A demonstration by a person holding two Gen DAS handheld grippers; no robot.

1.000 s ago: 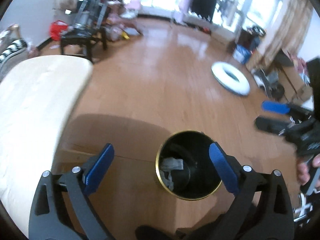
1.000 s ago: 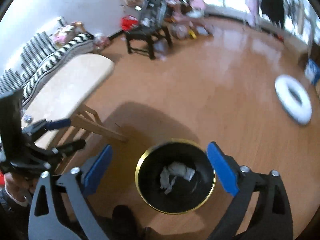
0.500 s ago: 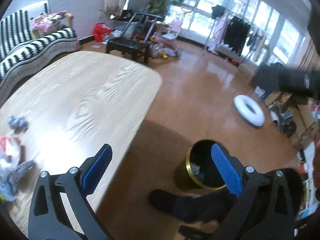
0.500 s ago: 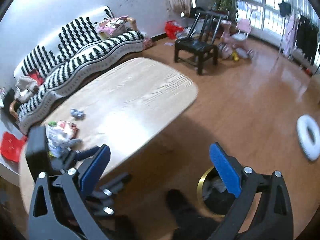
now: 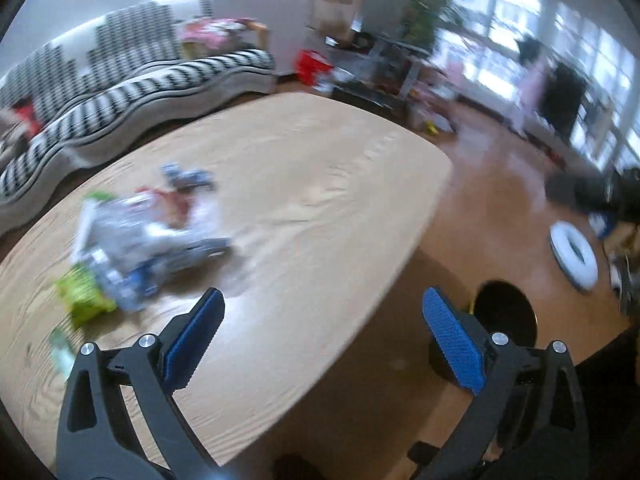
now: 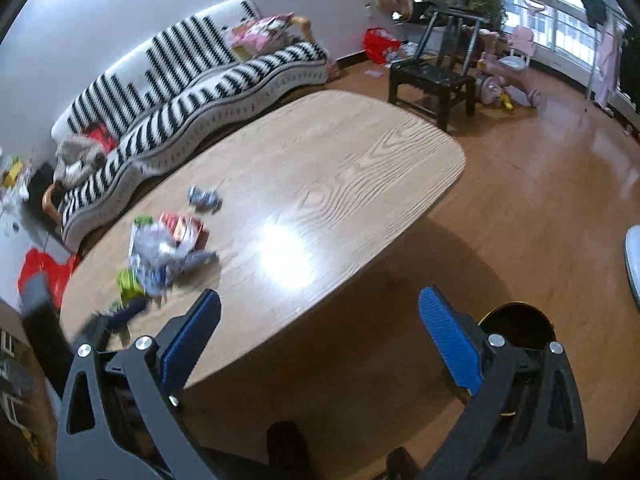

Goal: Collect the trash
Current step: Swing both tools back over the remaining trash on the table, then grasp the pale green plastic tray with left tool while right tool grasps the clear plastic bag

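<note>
A light wooden table with rounded corners (image 6: 340,184) stands on a glossy brown wood floor (image 6: 540,208). On its left part lies a heap of crumpled silvery, red and green wrappers (image 6: 164,248); just beyond it, farther off, a small crumpled blue-grey scrap (image 6: 204,199) lies apart. On the floor near the table's right edge stands a black round bin with a gold rim (image 5: 505,316); a white ring-shaped object (image 5: 573,254) lies farther right.

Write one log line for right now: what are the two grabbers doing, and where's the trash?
left gripper: open, empty | right gripper: open, empty | trash pile: on table | bin: on floor beside table
</note>
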